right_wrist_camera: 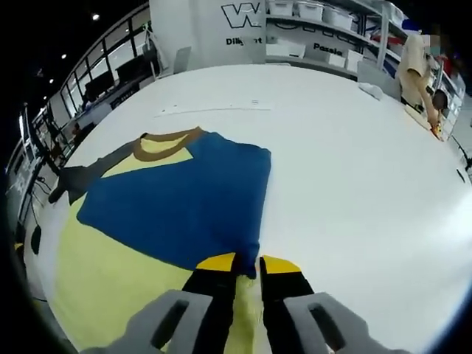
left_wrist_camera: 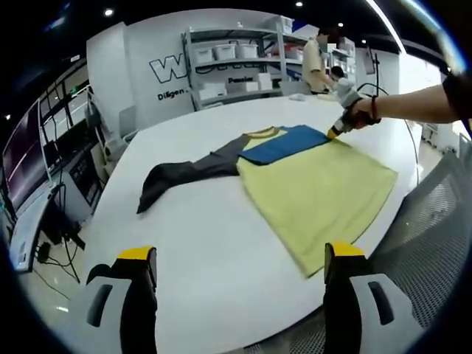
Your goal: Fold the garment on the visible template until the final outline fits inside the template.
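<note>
Right gripper point(right_wrist_camera: 247, 267): yellow-tipped fingers point(right_wrist_camera: 215, 264) nearly together, pinching the edge of the blue sleeve point(right_wrist_camera: 184, 206). Sleeve lies folded over the yellow shirt point(right_wrist_camera: 110, 287) on the white bench point(right_wrist_camera: 354, 169). Brown collar point(right_wrist_camera: 166, 144) at far end; dark grey sleeve point(right_wrist_camera: 85, 173) extends to the left.

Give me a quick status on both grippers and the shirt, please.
Left gripper open, hovering over white table. Right gripper shut on blue sleeve, folded over yellow shirt body. Grey sleeve spread out. Nothing in the way.
</note>
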{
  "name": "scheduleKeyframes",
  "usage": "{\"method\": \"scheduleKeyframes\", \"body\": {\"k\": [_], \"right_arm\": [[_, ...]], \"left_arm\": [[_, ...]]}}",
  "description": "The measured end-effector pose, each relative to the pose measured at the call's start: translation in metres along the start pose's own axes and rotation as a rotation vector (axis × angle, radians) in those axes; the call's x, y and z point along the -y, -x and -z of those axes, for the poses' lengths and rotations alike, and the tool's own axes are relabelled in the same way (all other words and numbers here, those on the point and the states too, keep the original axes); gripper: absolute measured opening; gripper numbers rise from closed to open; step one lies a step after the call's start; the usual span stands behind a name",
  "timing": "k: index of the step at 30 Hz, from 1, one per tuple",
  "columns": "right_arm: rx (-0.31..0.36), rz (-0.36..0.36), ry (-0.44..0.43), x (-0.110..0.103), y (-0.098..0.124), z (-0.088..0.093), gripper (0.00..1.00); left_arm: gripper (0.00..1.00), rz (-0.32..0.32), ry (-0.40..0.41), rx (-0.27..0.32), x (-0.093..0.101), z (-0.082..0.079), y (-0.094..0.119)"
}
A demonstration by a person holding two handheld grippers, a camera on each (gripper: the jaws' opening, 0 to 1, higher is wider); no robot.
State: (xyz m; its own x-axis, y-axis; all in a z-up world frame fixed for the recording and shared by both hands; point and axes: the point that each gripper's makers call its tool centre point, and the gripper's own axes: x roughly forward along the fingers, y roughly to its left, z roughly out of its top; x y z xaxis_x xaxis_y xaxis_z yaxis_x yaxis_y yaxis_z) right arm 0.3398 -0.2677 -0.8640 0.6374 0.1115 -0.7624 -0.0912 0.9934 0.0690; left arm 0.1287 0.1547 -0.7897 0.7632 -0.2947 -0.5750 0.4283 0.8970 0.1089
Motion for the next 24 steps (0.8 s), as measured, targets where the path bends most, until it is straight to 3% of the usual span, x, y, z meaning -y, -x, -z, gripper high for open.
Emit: {"method": "scheduleKeyframes", "body": {"k": [3, 9, 16, 23, 24], "right_arm": [[0.054, -0.024, -0.022, -0.006, 0.004, -0.005, 0.22], [0.174, -0.09, 0.041, -0.034, 0.032, -0.012, 0.46], [0.222, -0.169, 0.075, -0.061, 0.061, -0.018, 0.76], [0.253, -0.225, 0.109, -0.08, 0.08, -0.02, 0.99], [0.259, -0.232, 0.113, -0.082, 0.084, -0.02, 0.98]], "left_arm": [[0.92, 0.001, -0.001, -0.003, 0.0, 0.001, 0.0], [0.92, 0.003, -0.002, -0.004, 0.001, 0.0, -0.001], [0.94, 0.012, 0.004, 0.008, 0.001, -0.001, -0.001], [0.94, 0.023, 0.012, 0.011, 0.001, -0.001, -0.001], [0.94, 0.023, 0.012, 0.012, 0.001, -0.001, -0.001]]}}
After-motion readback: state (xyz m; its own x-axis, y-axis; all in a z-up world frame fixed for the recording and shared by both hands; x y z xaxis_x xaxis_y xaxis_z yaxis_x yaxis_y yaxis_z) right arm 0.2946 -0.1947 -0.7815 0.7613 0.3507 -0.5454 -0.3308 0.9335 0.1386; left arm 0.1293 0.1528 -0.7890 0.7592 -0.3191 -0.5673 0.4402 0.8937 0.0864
